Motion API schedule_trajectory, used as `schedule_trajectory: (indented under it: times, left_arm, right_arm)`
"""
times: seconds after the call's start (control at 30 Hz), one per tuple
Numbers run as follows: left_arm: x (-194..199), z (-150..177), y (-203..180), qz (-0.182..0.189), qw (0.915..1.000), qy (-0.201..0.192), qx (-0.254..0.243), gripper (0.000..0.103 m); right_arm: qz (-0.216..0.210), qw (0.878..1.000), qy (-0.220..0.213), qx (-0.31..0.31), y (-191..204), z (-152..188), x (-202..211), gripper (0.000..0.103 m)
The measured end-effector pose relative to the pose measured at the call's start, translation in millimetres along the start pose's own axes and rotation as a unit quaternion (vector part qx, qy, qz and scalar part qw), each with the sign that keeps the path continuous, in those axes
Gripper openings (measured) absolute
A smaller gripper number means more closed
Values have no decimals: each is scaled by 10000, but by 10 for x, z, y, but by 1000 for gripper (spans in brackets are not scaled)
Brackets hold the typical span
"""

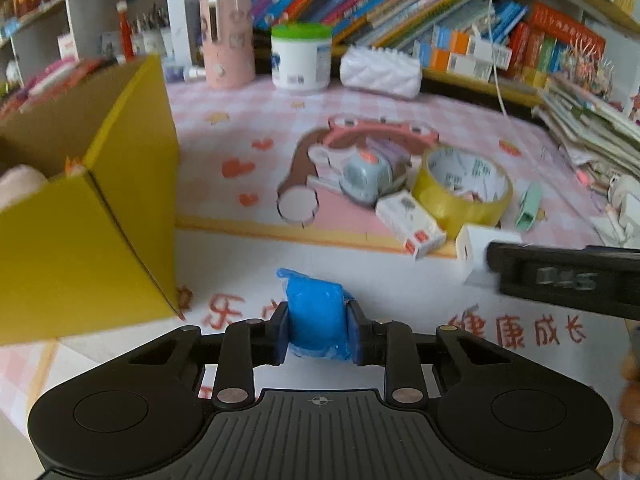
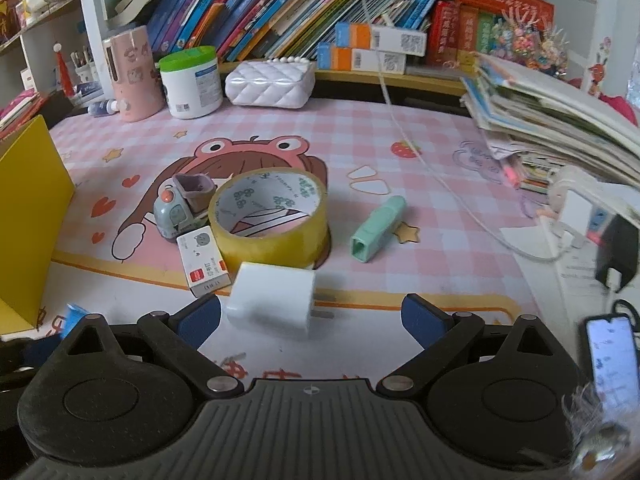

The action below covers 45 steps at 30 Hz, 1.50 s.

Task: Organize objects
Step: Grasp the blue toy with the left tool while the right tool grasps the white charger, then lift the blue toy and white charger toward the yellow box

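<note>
Between the blue pads of the left hand-held gripper [image 1: 318, 326], a small blue plastic-wrapped packet [image 1: 316, 312] sat pinched, held just above the pink checked table mat [image 1: 280, 116]. Just to its left stood the open yellow cardboard box [image 1: 100, 200], its near corner close beside the packet, with something pale and soft showing inside at the far left edge. Ahead on the table lay a cluster: a small white carton with red marks [image 1: 410, 224], touching a wide roll of yellow packing tape [image 1: 460, 190] lying flat, and behind them a grey-blue toy-like gadget with an orange button [image 1: 366, 176]. A mint-green plastic clip-like tube [image 1: 530, 204] lay apart to the right of the tape.

The right hand-held gripper [image 2: 312, 316] was spread wide, its blue pads on either side of a white cube-shaped plug charger [image 2: 272, 304] that rested on the table with its metal prongs pointing right; the left pad was just beside the charger, the right pad well clear of it. Beyond the charger stood the white carton [image 2: 204, 260] and the tape roll [image 2: 272, 216], the carton touching both. The mint-green tube [image 2: 376, 224] lay near the tape's right side.

At the back of the table stood a pink cylindrical holder [image 2: 130, 74], a white tub with a green lid [image 2: 192, 82] and a white quilted pouch [image 2: 270, 82], in front of a shelf of leaning books [image 2: 280, 8]. A stack of papers [image 2: 552, 120] was piled at the right, and a lit phone [image 2: 612, 360] showed at the lower right
</note>
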<state>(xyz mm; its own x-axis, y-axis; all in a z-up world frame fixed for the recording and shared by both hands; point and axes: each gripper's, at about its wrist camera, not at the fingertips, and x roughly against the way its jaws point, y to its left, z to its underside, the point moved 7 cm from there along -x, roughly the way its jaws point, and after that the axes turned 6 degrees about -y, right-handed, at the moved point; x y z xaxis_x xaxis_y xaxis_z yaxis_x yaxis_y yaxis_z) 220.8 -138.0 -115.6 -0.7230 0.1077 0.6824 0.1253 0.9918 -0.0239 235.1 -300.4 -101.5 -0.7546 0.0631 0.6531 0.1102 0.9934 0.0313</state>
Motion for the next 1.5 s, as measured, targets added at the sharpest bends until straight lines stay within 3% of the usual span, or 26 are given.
schedule_trajectory:
  times: [0.33, 0.53, 0.97, 1.1, 1.5]
  left_arm:
    - [163, -79, 141, -53, 9996, -277, 84, 26]
    - [218, -81, 193, -49, 9993, -346, 102, 26]
    - [421, -7, 310, -89, 9986, -488, 173, 26]
    - [521, 61, 405, -110, 9983, -519, 247, 26]
    - [984, 244, 898, -282, 9950, -793, 538, 26]
  right_arm:
    - [-83, 9992, 366, 122, 159, 34, -374, 95]
    - [-87, 9989, 411, 231, 218, 74, -403, 67]
    - [-318, 9988, 201, 316, 408, 70, 46, 66]
    - [-337, 9982, 329, 377, 518, 142, 226, 66]
    - [-639, 9936, -17, 934, 1166, 309, 875, 66]
